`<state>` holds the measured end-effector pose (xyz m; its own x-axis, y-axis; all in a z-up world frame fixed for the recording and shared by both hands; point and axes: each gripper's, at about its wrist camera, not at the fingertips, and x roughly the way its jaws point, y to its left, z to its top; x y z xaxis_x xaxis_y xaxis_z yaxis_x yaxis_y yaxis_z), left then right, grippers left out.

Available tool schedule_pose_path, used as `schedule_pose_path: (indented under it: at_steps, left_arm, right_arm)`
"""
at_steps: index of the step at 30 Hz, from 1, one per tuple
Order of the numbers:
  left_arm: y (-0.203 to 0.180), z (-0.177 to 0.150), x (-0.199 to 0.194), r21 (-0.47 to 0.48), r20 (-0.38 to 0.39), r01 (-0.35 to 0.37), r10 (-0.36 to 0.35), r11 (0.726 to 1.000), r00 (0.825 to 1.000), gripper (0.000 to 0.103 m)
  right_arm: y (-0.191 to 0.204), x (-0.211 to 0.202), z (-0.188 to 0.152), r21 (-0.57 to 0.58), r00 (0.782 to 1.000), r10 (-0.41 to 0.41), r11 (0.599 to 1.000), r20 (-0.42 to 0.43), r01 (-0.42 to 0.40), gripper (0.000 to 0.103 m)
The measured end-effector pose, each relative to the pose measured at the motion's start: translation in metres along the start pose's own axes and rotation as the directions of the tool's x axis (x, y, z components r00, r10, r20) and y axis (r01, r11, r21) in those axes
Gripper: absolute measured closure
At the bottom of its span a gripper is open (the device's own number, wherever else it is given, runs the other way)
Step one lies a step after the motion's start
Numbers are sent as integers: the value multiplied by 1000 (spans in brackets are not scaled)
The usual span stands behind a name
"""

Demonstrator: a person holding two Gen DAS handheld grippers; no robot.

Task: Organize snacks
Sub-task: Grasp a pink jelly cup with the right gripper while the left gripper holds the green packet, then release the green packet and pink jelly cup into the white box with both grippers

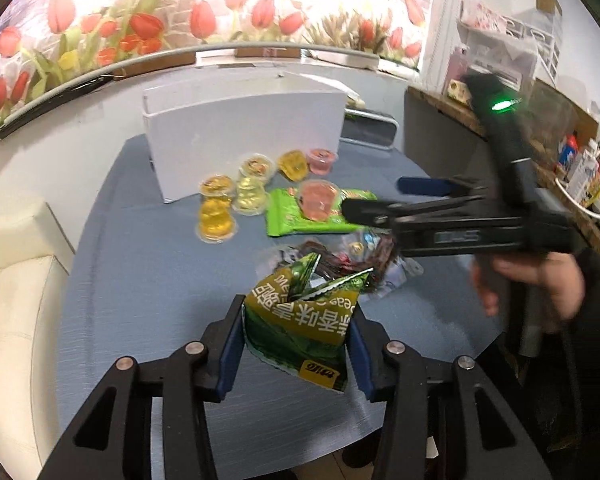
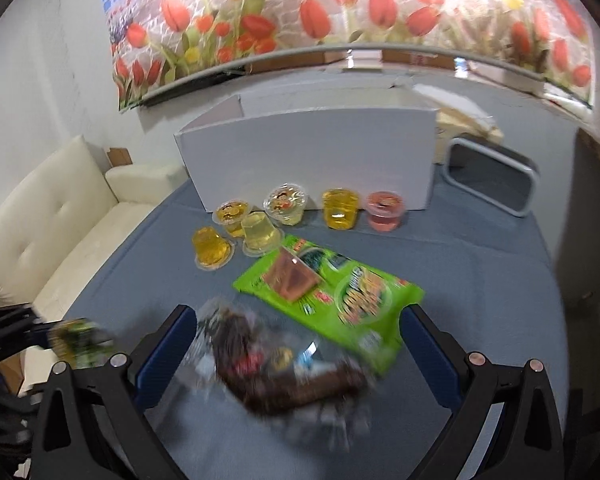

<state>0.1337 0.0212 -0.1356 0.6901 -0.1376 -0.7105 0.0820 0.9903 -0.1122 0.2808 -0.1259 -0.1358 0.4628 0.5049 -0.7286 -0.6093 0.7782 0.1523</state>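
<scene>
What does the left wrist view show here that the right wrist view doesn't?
Only the left view shows the left tool shut on a dark green packet, with print legible, the right tool from the side over the snacks, the hand holding it, and a cluttered shelf.

Only the right view shows the right tool open over a blurred clear bag, plus the box's open top.

Both share the white box, jelly cups, bright green packet, blue table, sofa and tulip mural.
</scene>
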Motion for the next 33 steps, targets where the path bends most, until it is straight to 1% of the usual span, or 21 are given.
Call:
schedule_pose_path:
  at_steps: [3,4,5,7,9,10,12,13,14,17,21,24,28,31,33]
  left_arm:
    - [8,-1,-4,-11,6,-6,6,1000,1000,53]
    - [9,-1,-4,-13,8,-7,7,1000,1000,53]
    - [10,-2,-5,-17,13,-8,8,1000,1000,53]
    - [15,-2,-6,-30,14,-10,10,999,1000,53]
    - [18,-2,-4,-41,13,-9,9,999,1000,53]
    - [18,-2,-3,-43,13,-7,8,999,1000,53]
    - [19,-2,-3,-46,12,-5,5,999,1000,53]
    - [19,-2,-3,-46,12,-4,4,999,1000,53]
    - [19,-1,-2,-47,10,-2,3,999,1000,53]
    - [19,-3,0,-48,7,1,0,999,1000,53]
    - [20,-2,2,-55,7,5,-4,998,1000,53]
    - [22,5,4,-56,15,1,0,998,1000,53]
    - [25,26,1,-60,53,2,1,998,999,53]
    - [31,52,0,-60,95,-7,13,998,995,53]
    - [37,75,0,-63,126,-9,17,998,992,52]
  right_arm:
    - [4,21,7,-55,999,-26,998,-19,25,0]
    - [5,26,9,-66,999,-42,997,-23,40,5]
    - [5,30,10,-78,998,-60,995,-24,58,16]
    - [4,41,12,-79,995,-89,993,-54,85,24]
    - [3,48,12,-73,995,-74,995,-72,69,25]
    - [3,51,12,-76,995,-71,995,-73,65,26]
    - [4,56,11,-95,994,-73,993,-82,65,39]
    - [5,60,10,-104,993,-69,993,-96,59,54]
    - [6,58,10,-115,994,-71,991,-83,61,54]
    - [9,55,9,-119,996,-24,993,-81,14,54]
    - [13,45,7,-124,998,-15,992,-56,8,54]
    - [16,31,13,-106,1000,10,994,-19,-12,54]
    - [15,5,34,-89,999,29,996,44,-25,54]
    - [14,-11,54,-82,995,33,996,96,-26,54]
    - [13,-19,66,-83,992,27,996,125,-17,54]
